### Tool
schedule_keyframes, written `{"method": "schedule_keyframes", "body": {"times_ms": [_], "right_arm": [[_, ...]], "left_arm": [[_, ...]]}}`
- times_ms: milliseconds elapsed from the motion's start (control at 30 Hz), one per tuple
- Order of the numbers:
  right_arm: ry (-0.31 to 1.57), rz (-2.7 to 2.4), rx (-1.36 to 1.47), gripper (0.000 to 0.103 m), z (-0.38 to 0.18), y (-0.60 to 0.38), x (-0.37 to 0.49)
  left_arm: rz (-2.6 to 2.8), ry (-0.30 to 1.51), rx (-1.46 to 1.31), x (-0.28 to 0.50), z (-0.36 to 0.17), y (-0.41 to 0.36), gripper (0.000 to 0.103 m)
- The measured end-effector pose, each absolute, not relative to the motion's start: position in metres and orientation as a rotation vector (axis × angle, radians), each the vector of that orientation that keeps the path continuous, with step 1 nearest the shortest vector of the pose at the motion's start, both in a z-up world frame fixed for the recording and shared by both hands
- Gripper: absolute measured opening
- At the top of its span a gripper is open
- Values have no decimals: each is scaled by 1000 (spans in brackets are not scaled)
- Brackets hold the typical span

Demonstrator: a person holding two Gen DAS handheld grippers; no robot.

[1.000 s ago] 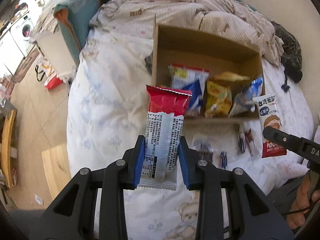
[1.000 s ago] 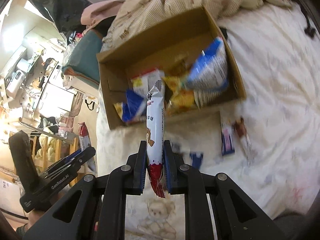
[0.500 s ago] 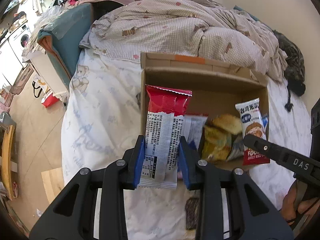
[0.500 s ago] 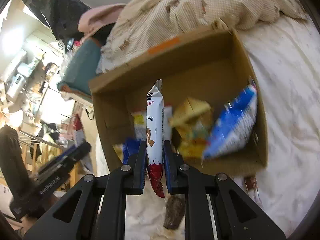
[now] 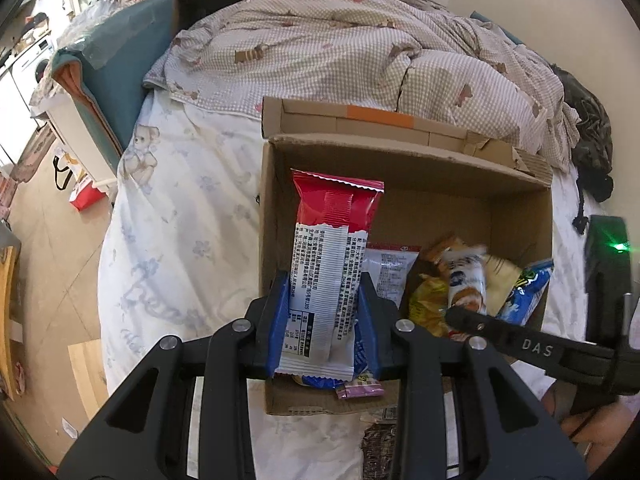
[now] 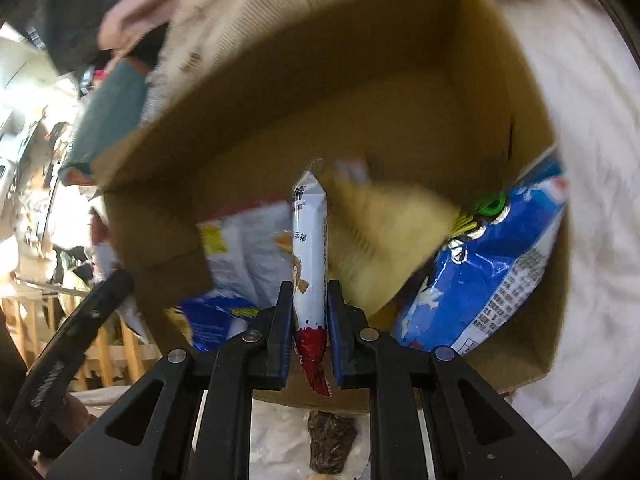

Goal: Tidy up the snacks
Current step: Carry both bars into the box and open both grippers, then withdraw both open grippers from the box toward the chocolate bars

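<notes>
A bed point(image 5: 172, 240) in a white printed sheet carries an open cardboard box point(image 5: 404, 160), a checked quilt point(image 5: 360, 48) heaped behind it; tiled floor point(image 5: 44, 216) and clutter lie to the left; the left gripper point(image 5: 324, 320) clamps a red-and-white snack packet point(image 5: 332, 256) above the box's left side; the right gripper point(image 6: 308, 320) pinches a slim white snack bar point(image 6: 310, 248) over the snacks inside; a second ago both hung short of the box, over loose packets on the sheet.

Red-and-white snack packet point(image 5: 328, 264) upright between left jaws, slim white red-ended bar point(image 6: 310, 256) pinched between right jaws, open cardboard box point(image 5: 400, 152) of snacks just beyond
</notes>
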State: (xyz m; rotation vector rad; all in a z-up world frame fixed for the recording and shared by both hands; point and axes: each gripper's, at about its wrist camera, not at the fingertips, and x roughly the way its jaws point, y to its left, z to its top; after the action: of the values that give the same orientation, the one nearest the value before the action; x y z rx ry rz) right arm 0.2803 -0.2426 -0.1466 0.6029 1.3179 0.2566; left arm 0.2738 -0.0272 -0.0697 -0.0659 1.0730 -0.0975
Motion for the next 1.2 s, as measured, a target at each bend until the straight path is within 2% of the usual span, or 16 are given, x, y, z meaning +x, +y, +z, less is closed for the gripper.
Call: {"method": "schedule_keyframes", "body": {"times_ms": [333, 567, 633, 700, 733, 767, 800, 833, 900, 1200], "right_arm": [[1155, 334, 588, 16, -112, -244, 279], [1116, 344, 600, 17, -110, -250, 280], [1092, 342, 608, 20, -105, -251, 281], [1064, 342, 616, 21, -100, -254, 281], [1053, 346, 625, 22, -98, -256, 281], [1040, 351, 638, 25, -96, -258, 281], [1026, 356, 653, 36, -94, -261, 280], [1016, 356, 662, 58, -92, -263, 280], [973, 343, 682, 79, -86, -265, 277], [945, 335, 622, 79, -69, -269, 270]], "left_arm": [[-106, 1055, -70, 276, -73, -27, 28], [-120, 1022, -118, 279, -74, -23, 29], [-150, 1006, -147, 277, -72, -23, 30], [-173, 999, -151, 275, -70, -26, 45], [-173, 991, -147, 274, -68, -27, 60], [-168, 972, -142, 272, -65, -28, 68], [-165, 953, -140, 270, -61, -29, 76], [-166, 930, -137, 268, -58, -29, 83], [-166, 897, -124, 265, -52, -30, 91], [-145, 859, -116, 257, -47, -23, 92]]}}
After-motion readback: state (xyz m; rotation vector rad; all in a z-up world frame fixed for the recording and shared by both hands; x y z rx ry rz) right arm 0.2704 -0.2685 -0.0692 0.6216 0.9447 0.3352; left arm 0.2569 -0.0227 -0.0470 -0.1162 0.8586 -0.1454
